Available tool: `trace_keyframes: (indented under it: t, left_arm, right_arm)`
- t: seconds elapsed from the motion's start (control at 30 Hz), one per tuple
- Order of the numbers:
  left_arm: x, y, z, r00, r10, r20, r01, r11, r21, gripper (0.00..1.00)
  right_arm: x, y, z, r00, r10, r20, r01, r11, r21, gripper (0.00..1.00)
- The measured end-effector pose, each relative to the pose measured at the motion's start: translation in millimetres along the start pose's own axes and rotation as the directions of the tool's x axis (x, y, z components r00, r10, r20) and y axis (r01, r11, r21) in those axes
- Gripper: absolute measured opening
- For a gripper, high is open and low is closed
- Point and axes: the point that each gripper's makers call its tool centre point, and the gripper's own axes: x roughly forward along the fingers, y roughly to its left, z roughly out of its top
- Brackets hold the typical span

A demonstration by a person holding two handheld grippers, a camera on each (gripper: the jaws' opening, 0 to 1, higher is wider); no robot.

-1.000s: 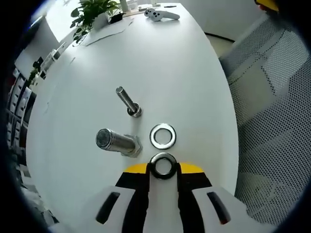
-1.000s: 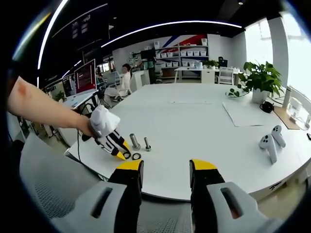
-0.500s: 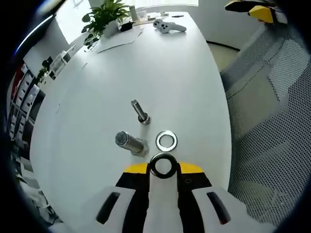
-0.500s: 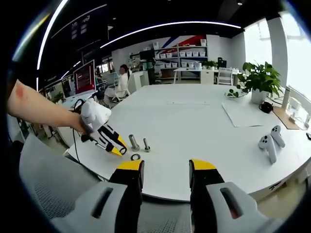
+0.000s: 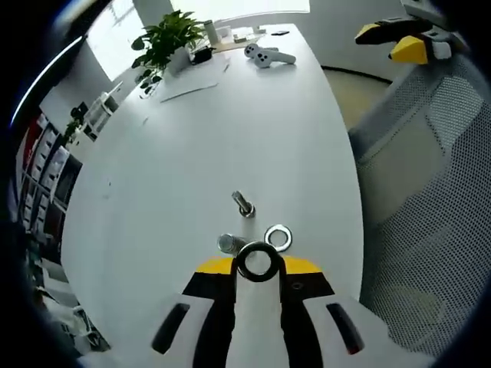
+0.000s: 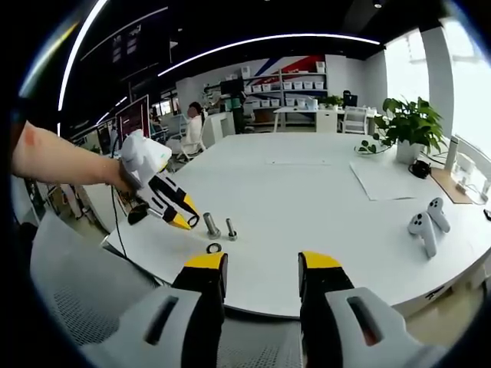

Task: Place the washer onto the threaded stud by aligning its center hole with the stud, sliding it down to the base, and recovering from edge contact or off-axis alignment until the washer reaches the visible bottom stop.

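Since a second ago the left gripper (image 5: 258,264) has lifted away from the table (image 5: 192,146): in the left gripper view the studs and the loose washer have shrunk and now sit close under the jaw tips. In the right gripper view the left gripper (image 6: 186,221) has risen from table level to above the hardware, still held by a person's hand (image 6: 123,175).

Left gripper: clenched on a held washer (image 5: 257,261), which lies flat between the yellow jaw tips with its hole facing the camera.

Thick threaded stud (image 5: 229,244): just beyond and slightly left of the left jaw tips, partly hidden by the held washer. Thin stud (image 5: 243,205): upright, farther out beyond the thick one. Loose washer (image 5: 278,237): flat on the table, just beyond and right of the tips, beside the thick stud, apart from it.

Right gripper (image 6: 261,264): jaws spread, nothing between them, well back from the table edge. From it the studs (image 6: 212,225) and loose washer (image 6: 214,248) lie ahead and left.
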Motion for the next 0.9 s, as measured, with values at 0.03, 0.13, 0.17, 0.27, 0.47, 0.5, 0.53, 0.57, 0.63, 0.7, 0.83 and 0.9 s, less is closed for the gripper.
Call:
trace_keyframes:
  t: [0.03, 0.13, 0.17, 0.27, 0.47, 0.5, 0.53, 0.57, 0.63, 0.7, 0.83, 0.9]
  left_arm:
    - [-0.8, 2.3, 2.0, 1.000, 0.004, 0.000, -0.004, 1.000, 0.008, 0.19]
    - [-1.7, 8.0, 6.4, 1.000, 0.010, 0.000, -0.010, 1.000, 0.012, 0.19]
    - [-1.0, 10.5, 7.3, 1.000, 0.013, -0.001, -0.013, 1.000, 0.014, 0.19]
    - [2.3, 14.2, 6.8, 1.000, 0.016, -0.015, -0.016, 1.000, 0.022, 0.19]
    - [8.9, 19.1, 8.3, 0.999, 0.018, -0.034, -0.017, 0.999, 0.038, 0.19]
    - [10.4, 20.4, 7.7, 0.999, 0.018, -0.039, -0.016, 0.999, 0.041, 0.19]
    - [12.5, 21.6, 7.2, 0.999, 0.015, -0.046, -0.013, 0.999, 0.043, 0.19]
    - [14.3, 22.3, 6.5, 0.999, 0.012, -0.053, -0.010, 0.999, 0.044, 0.19]
    - [16.4, 24.0, 5.5, 0.998, 0.011, -0.066, -0.008, 0.999, 0.053, 0.19]
    - [17.9, 26.7, 5.9, 0.998, 0.008, -0.069, -0.005, 0.999, 0.050, 0.19]
    - [20.9, 25.8, 5.1, 0.997, -0.015, -0.082, 0.018, 0.999, 0.041, 0.19]
    - [23.0, 25.4, 3.4, 0.995, -0.022, -0.095, 0.027, 0.998, 0.049, 0.19]
  right_arm:
    - [0.0, 0.0, 0.0, 1.000, 0.000, 0.000, 0.000, 1.000, 0.000, 0.39]
    - [0.0, -0.1, 0.2, 1.000, 0.000, 0.001, 0.000, 1.000, 0.000, 0.39]
    - [0.0, -0.2, 0.3, 1.000, -0.001, 0.001, 0.001, 1.000, 0.000, 0.39]
    - [-0.2, -0.1, 0.7, 1.000, -0.001, 0.004, 0.001, 1.000, 0.001, 0.39]
    - [-0.6, -0.6, 0.1, 1.000, -0.002, 0.000, 0.002, 1.000, 0.001, 0.40]
    - [-0.5, -0.6, -0.1, 1.000, -0.002, -0.001, 0.002, 1.000, 0.001, 0.40]
    - [-0.5, -0.6, -0.2, 1.000, -0.002, -0.001, 0.002, 1.000, 0.001, 0.40]
    - [-0.5, -0.7, -0.2, 1.000, -0.002, -0.002, 0.002, 1.000, 0.001, 0.40]
    - [-0.5, -0.9, -0.3, 1.000, -0.003, -0.002, 0.003, 1.000, 0.001, 0.39]
    - [-0.5, -1.1, -0.2, 1.000, -0.003, -0.002, 0.003, 1.000, 0.001, 0.39]
    - [-0.5, -1.1, -0.4, 1.000, -0.003, -0.003, 0.003, 1.000, 0.000, 0.39]
    - [-0.5, -1.3, -0.3, 1.000, -0.003, -0.003, 0.003, 1.000, 0.000, 0.39]
